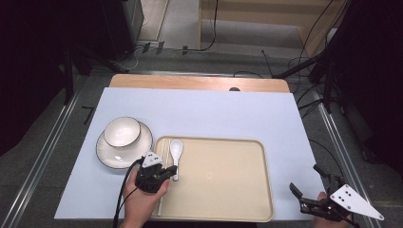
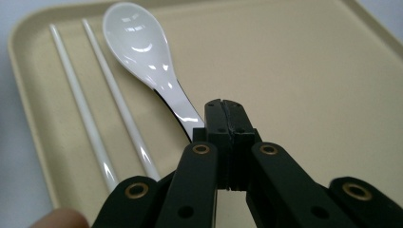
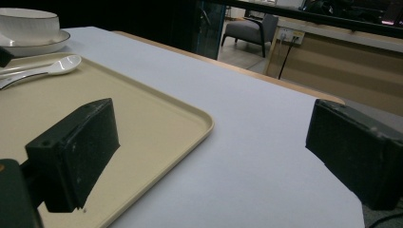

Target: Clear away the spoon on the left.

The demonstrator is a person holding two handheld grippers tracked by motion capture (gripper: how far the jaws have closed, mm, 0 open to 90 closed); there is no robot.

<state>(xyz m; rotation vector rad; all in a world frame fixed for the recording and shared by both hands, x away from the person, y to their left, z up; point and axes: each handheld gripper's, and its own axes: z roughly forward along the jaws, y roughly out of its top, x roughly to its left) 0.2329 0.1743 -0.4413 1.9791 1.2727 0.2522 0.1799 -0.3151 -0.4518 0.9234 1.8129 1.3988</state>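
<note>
Nearest the high camera, the person's left hand (image 1: 142,199) holds the left gripper (image 1: 167,172) over the near-left part of the beige rectangular plastic tray (image 1: 228,190). In the left gripper view its 2 black jaws are pressed together on the handle end of the glossy white ceramic soup spoon (image 2: 142,52). The spoon lies along the tray's left side, bowl pointing far, with the 2 white chopsticks (image 2: 95,109) just beside it on the left.

The right gripper (image 1: 309,190) hovers off the tray's near-right corner, jaws spread wide with nothing between them.

Left of the tray, a white black-rimmed bowl (image 1: 122,131) sits on a matching saucer (image 1: 107,156).

This looks like the grasp step, with the spoon pinched but apparently not yet lifted. Next would call for a level lift, since the slick handle could swivel or slip, and for clearing the chopsticks.
</note>
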